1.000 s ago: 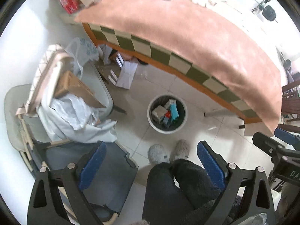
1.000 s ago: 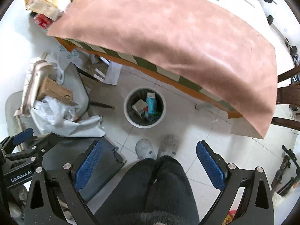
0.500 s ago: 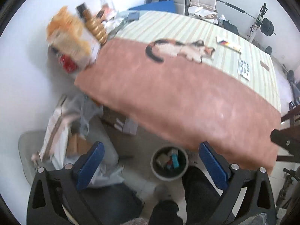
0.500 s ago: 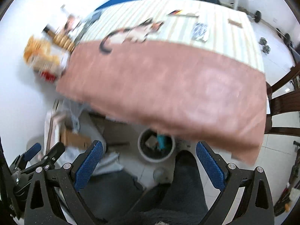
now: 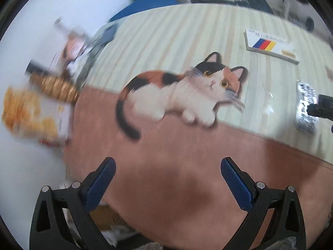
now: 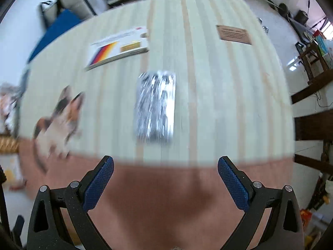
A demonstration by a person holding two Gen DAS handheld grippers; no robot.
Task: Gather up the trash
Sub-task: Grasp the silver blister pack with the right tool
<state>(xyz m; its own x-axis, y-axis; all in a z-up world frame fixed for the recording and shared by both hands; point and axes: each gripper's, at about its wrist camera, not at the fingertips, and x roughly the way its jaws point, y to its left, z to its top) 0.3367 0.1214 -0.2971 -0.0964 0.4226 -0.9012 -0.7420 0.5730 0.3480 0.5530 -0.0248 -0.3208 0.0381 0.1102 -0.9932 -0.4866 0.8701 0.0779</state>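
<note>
A silver foil wrapper (image 6: 155, 106) lies flat on the striped tablecloth, straight ahead of my right gripper (image 6: 165, 166), which is open and empty above the table's near pink band. The wrapper also shows at the far right of the left wrist view (image 5: 305, 108). A white flat box with a colour stripe (image 6: 119, 46) lies beyond it, and also shows in the left wrist view (image 5: 270, 42). A small brown card (image 6: 234, 34) lies at the far right of the table. My left gripper (image 5: 167, 167) is open and empty over the pink band, before the printed cat (image 5: 183, 92).
Snack bags and a gold object (image 5: 39, 95) crowd the table's left end by the wall. Dark wooden chairs (image 6: 312, 108) stand at the table's right side. A blue mat (image 6: 56, 30) and gym gear sit beyond the far edge. Both views are motion-blurred.
Both grippers have risen from facing the floor bin and my legs to facing the tabletop. The bin has dropped out of view. The right gripper has closed in on the foil wrapper.
</note>
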